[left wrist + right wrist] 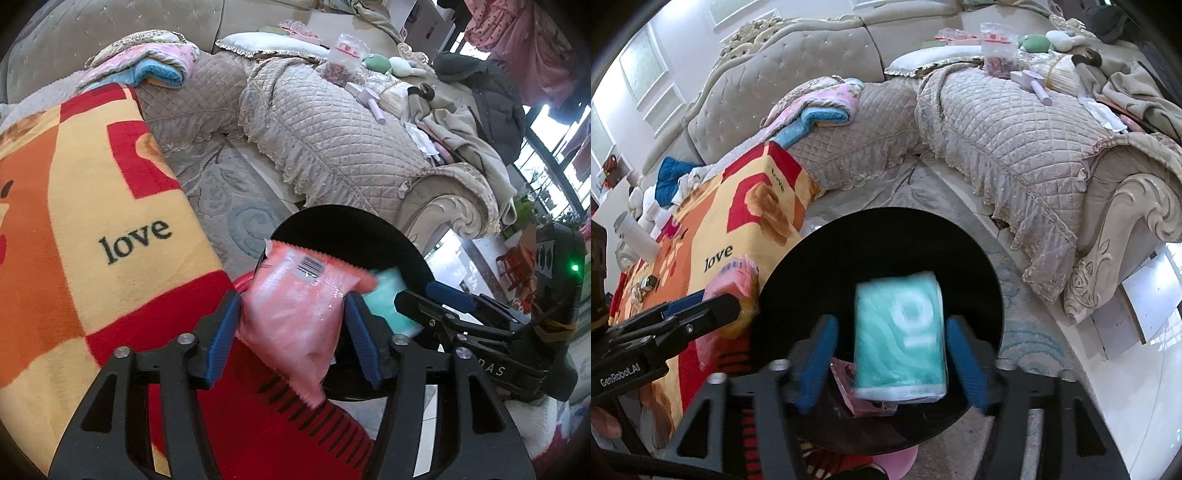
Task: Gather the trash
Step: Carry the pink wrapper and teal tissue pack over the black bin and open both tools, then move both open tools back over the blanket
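Observation:
My left gripper (293, 332) is shut on a pink plastic packet (295, 314) and holds it at the rim of a black bin (351, 229). The packet also shows in the right wrist view (733, 280), beside the bin (849, 251). My right gripper (892, 358) is open over the bin's mouth. A teal tissue pack (901, 339) lies blurred between its fingers, with gaps on both sides. A small pink wrapper (849, 384) lies under it inside the bin. The teal pack also shows in the left wrist view (388, 295).
A yellow, orange and red "love" blanket (92, 221) covers the surface left of the bin. A quilted beige sofa (332, 129) with clothes, bags and toys stands behind. A patterned rug (229, 184) lies between them. A white bottle (635, 236) lies at far left.

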A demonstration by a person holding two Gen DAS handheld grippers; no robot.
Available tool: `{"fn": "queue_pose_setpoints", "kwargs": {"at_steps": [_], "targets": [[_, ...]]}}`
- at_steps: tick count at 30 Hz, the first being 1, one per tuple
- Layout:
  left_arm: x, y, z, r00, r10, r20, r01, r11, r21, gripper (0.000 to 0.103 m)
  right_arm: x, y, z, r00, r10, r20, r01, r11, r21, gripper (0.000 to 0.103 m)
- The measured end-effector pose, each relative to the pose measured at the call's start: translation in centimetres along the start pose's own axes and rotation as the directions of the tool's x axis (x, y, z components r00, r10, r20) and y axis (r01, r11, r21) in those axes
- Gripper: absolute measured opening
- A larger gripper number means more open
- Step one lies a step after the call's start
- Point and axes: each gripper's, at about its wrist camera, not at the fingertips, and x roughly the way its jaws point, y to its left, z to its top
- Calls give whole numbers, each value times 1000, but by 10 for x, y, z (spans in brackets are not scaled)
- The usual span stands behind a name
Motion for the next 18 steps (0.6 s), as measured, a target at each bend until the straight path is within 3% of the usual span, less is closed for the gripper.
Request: {"fn": "queue_pose_setpoints", "kwargs": {"at_steps": [6, 18], "targets": [[-6, 4, 0, 1000, -10, 4, 10, 1000, -9, 65, -1, -1, 1, 1000, 3, -2, -3, 1000, 4, 69], [-35, 39, -12, 993, 111, 41, -110, 993, -43, 65, 6, 47, -3, 999, 41, -35, -43, 996, -83, 69]]}}
